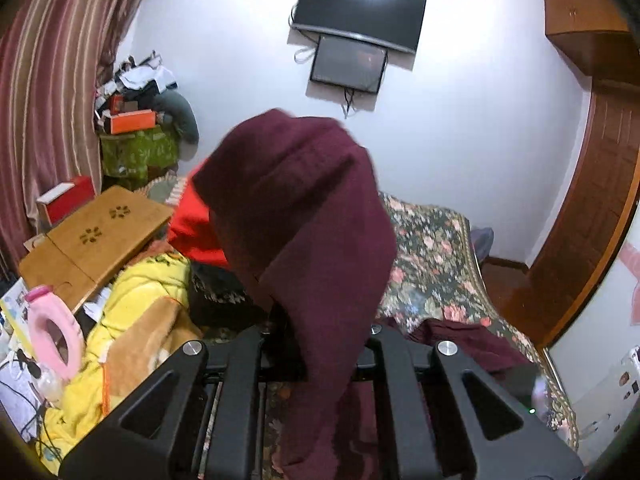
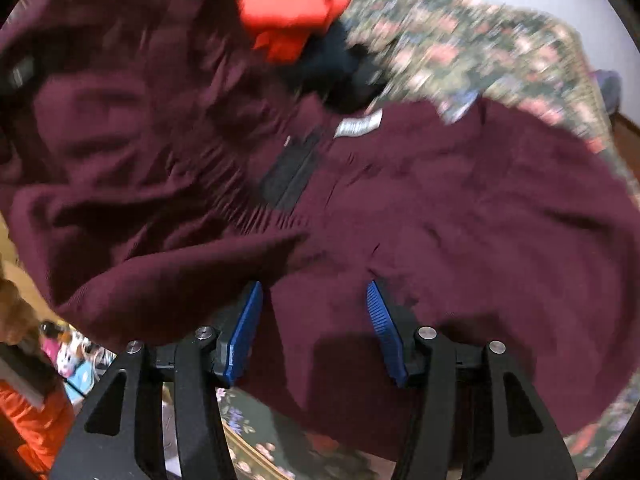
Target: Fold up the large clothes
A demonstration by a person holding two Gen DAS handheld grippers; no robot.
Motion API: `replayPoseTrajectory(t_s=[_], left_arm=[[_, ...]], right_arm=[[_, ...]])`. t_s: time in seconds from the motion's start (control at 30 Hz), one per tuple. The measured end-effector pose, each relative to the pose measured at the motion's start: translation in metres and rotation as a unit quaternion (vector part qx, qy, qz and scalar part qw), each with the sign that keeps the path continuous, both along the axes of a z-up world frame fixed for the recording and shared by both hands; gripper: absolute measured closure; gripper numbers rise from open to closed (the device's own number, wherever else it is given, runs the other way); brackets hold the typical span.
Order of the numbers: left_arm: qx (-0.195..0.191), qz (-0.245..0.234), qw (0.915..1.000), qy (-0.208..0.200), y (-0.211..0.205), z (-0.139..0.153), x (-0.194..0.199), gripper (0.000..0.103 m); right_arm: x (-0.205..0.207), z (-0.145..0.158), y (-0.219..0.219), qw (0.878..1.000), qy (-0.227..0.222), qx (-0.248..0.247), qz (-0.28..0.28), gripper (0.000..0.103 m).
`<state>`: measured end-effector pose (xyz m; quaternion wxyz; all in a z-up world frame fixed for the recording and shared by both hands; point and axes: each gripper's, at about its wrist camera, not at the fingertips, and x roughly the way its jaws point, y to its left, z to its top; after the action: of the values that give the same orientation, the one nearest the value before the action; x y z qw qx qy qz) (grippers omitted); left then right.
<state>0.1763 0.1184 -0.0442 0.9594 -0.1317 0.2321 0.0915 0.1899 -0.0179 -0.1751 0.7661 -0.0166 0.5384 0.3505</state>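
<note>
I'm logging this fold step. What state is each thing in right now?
maroon garment: part lifted, the rest spread on the bed
left gripper: shut on the garment, a fold draped over it
right gripper: open, nothing between its blue pads
floral bedspread: laid flat
wall TV: screen dark

Left wrist view: garment (image 1: 304,216) hangs draped right in front of the lens, rising from between the gripper's arms, above the bed cover (image 1: 432,264). Folding tray table (image 1: 96,236) far left, on the pile. Blanket (image 1: 136,312) below it. Bottle (image 1: 52,332) at left edge. Two screens (image 1: 356,12) on the back wall, one under the other. Right wrist view: garment spread across bed cover, clothes heap (image 2: 296,20) behind it.
</note>
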Motion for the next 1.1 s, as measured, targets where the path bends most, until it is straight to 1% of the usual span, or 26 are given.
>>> replayPoseTrajectory(t_s=[0.03,0.1,0.17,0.23,0.3,0.37,0.4,0.43,0.53,0.57,0.6,0.63,0.67,0.73,0.77,0.8,0.83,0.87,0.93,0.97,1.0,1.03,1.07,1.1], left_arm=[[0.001,-0.001,1.0,0.004,-0.002,-0.003,0.002,0.094],[0.006,-0.005,0.9999,0.011,-0.01,-0.008,0.006,0.094],[0.016,-0.01,0.9998,0.01,-0.02,-0.006,0.011,0.094],[0.024,-0.02,0.9995,0.009,-0.029,-0.002,0.016,0.094],[0.03,-0.037,0.9988,0.005,-0.046,0.004,0.025,0.094],[0.036,-0.056,0.9978,0.002,-0.063,0.007,0.035,0.094],[0.039,-0.068,0.9969,0.002,-0.074,0.008,0.04,0.094],[0.051,-0.07,0.9962,-0.006,-0.082,0.008,0.045,0.094],[0.061,-0.113,0.9918,0.002,-0.12,0.001,0.064,0.094],[0.064,-0.131,0.9892,0.012,-0.135,-0.005,0.07,0.094],[0.065,-0.15,0.9862,0.023,-0.15,-0.013,0.076,0.094],[0.066,-0.164,0.9837,0.032,-0.159,-0.02,0.079,0.094],[0.068,-0.184,0.9794,0.047,-0.173,-0.03,0.082,0.094],[0.072,-0.215,0.9709,0.078,-0.195,-0.051,0.086,0.094],[0.075,-0.231,0.9651,0.097,-0.207,-0.064,0.086,0.093],[0.075,-0.247,0.9593,0.115,-0.216,-0.077,0.085,0.092],[0.073,-0.255,0.9558,0.126,-0.221,-0.085,0.084,0.091],[0.07,-0.265,0.9516,0.139,-0.226,-0.096,0.082,0.088],[0.079,-0.273,0.9481,0.142,-0.235,-0.108,0.077,0.083],[0.09,-0.273,0.9472,0.142,-0.237,-0.11,0.075,0.082],[0.096,-0.274,0.9462,0.143,-0.237,-0.109,0.074,0.077],[0.098,-0.279,0.9437,0.148,-0.238,-0.108,0.073,0.069],[0.095,-0.289,0.9399,0.156,-0.238,-0.106,0.073,0.064],[0.087,-0.3,0.936,0.163,-0.238,-0.102,0.072,0.053]], right_arm=[[-0.001,-0.009,0.006,1.0,0.01,-0.003,0.009,0.053],[-0.005,-0.015,0.011,1.0,0.006,-0.013,0.018,0.053],[-0.005,-0.011,0.008,1.0,0.005,-0.006,0.029,0.053],[-0.002,-0.002,-0.007,1.0,0.008,0.013,0.022,0.053],[0.001,0.01,-0.028,1.0,-0.007,0.027,0.003,0.053],[0.003,0.026,-0.059,0.998,-0.034,0.035,-0.028,0.053],[0.004,0.033,-0.075,0.997,-0.049,0.037,-0.045,0.053],[0.002,0.039,-0.088,0.996,-0.061,0.036,-0.061,0.053],[0.001,0.054,-0.13,0.989,-0.091,0.032,-0.116,0.053],[0.0,0.058,-0.147,0.986,-0.095,0.032,-0.135,0.053],[0.003,0.058,-0.152,0.984,-0.096,0.031,-0.148,0.053],[0.003,0.059,-0.166,0.981,-0.096,0.029,-0.165,0.052],[0.002,0.059,-0.179,0.979,-0.097,0.026,-0.179,0.052],[0.004,0.058,-0.191,0.975,-0.096,0.02,-0.199,0.052],[0.004,0.056,-0.198,0.973,-0.093,0.018,-0.209,0.052],[0.003,0.055,-0.207,0.972,-0.09,0.018,-0.216,0.052],[0.002,0.053,-0.215,0.971,-0.087,0.019,-0.222,0.052],[0.001,0.052,-0.22,0.97,-0.085,0.019,-0.228,0.052],[-0.004,0.053,-0.229,0.968,-0.086,0.017,-0.234,0.052],[-0.005,0.054,-0.23,0.968,-0.088,0.016,-0.235,0.052],[-0.005,0.057,-0.234,0.968,-0.088,0.015,-0.234,0.052],[-0.005,0.058,-0.236,0.968,-0.089,0.012,-0.235,0.052],[-0.004,0.06,-0.238,0.968,-0.09,0.01,-0.235,0.052],[-0.004,0.062,-0.241,0.968,-0.092,0.01,-0.233,0.053]])
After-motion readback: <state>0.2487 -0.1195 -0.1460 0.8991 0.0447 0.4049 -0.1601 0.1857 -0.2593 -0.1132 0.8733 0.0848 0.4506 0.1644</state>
